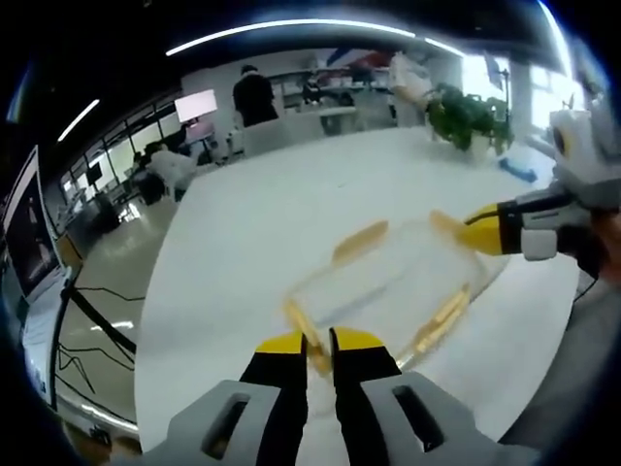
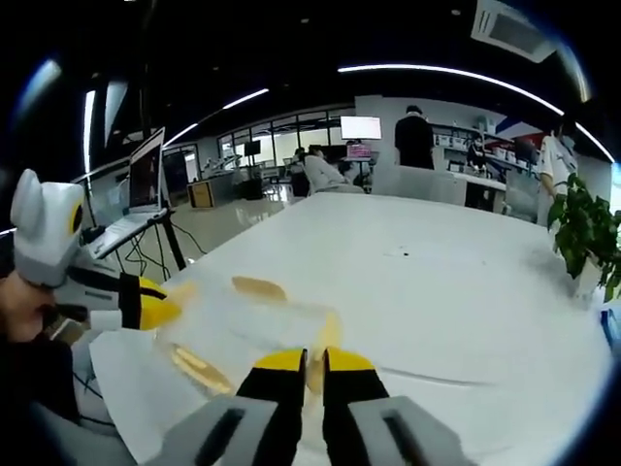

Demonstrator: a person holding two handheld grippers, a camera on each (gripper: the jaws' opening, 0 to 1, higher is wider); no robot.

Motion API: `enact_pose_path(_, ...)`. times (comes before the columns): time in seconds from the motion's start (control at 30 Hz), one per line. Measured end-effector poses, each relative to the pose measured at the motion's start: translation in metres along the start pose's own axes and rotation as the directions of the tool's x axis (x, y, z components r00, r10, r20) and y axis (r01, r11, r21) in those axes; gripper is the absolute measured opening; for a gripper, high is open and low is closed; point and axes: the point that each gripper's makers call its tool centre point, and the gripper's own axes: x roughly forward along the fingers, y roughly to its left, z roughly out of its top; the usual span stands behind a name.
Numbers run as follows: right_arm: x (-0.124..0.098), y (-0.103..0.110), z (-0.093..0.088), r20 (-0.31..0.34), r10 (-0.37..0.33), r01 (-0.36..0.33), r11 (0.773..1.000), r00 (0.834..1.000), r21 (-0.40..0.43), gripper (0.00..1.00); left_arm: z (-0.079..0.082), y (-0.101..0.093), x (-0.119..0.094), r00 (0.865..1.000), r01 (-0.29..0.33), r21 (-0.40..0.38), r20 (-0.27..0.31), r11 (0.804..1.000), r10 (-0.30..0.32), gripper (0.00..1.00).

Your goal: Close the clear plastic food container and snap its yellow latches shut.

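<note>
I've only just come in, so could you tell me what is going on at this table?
A person is working a clear plastic food container on a white table with two handheld grippers. The left gripper is nearly shut around a yellow latch at one end; the right gripper is likewise closed around the latch at the opposite end. The two side latches stick outward, apparently not yet snapped.

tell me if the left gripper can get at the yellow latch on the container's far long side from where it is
Probably yes. The left gripper sits at a near yellow latch of the clear plastic food container, and nothing stands between it and the far-side yellow latch; it would just cross over the lid.
</note>
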Motion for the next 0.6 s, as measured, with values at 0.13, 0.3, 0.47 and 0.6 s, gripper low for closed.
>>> enact_pose_path(0.13,-0.004,-0.005,-0.001,-0.001,-0.012,0.012,1.000,1.000,-0.001,0.02,0.004,-0.006,0.001,1.000,0.008,0.010,0.003,1.000,-0.008,0.05)
enact_pose_path(0.3,-0.012,-0.018,-0.001,0.004,-0.030,0.030,0.999,1.000,0.014,0.01,0.011,-0.019,0.002,1.000,0.025,0.022,0.010,0.999,-0.026,0.05)
enact_pose_path(0.47,-0.023,-0.031,0.001,0.016,-0.049,0.049,0.999,0.999,0.003,0.01,0.017,-0.033,0.006,0.998,0.054,0.035,0.019,0.998,-0.054,0.06)
enact_pose_path(0.6,-0.031,-0.042,0.000,0.018,-0.069,0.069,0.998,0.997,-0.008,0.01,0.023,-0.045,0.009,0.997,0.078,0.050,0.025,0.996,-0.079,0.06)
